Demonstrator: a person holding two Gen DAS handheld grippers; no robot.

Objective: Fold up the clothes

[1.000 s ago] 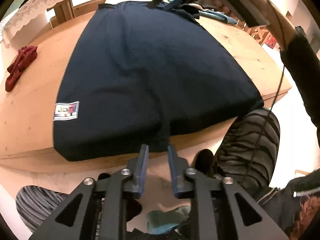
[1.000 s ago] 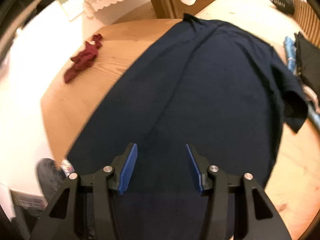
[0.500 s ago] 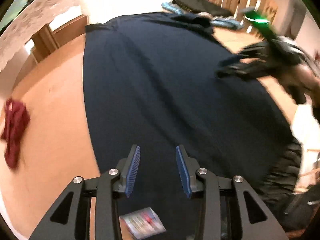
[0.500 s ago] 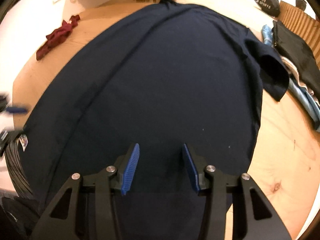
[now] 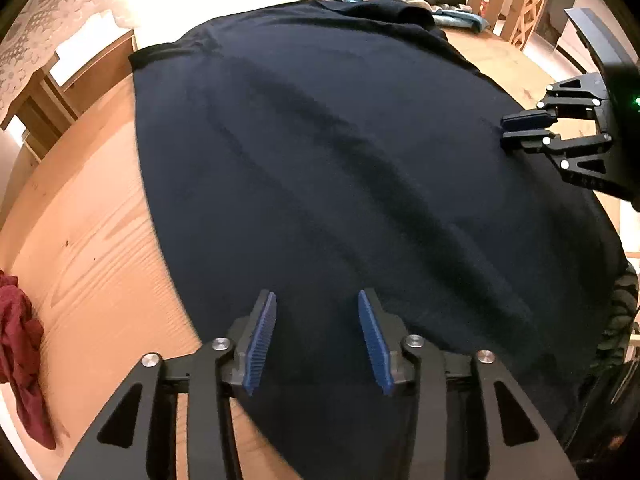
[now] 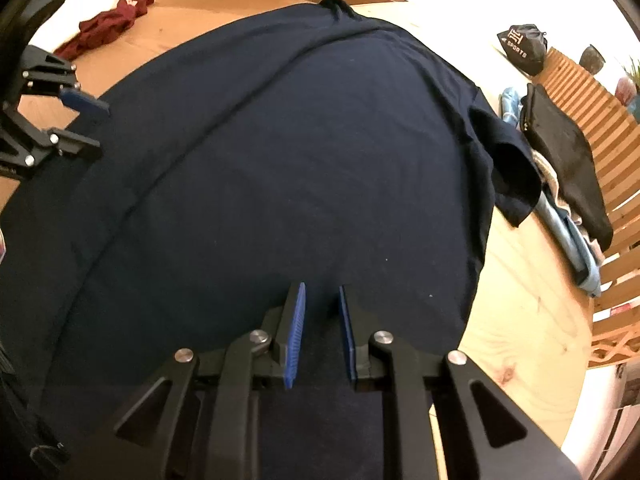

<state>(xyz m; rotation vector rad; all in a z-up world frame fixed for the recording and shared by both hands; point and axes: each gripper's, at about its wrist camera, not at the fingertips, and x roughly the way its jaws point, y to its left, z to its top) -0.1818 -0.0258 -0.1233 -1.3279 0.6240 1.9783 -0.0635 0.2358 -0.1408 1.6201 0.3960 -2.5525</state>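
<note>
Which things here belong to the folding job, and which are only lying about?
For the job: navy shirt, left gripper, right gripper.

Lying about: red cloth, black bag, pile of clothes, wooden table.

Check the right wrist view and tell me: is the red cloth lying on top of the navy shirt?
No: the red cloth lies on bare wooden table, apart from the navy shirt.
</note>
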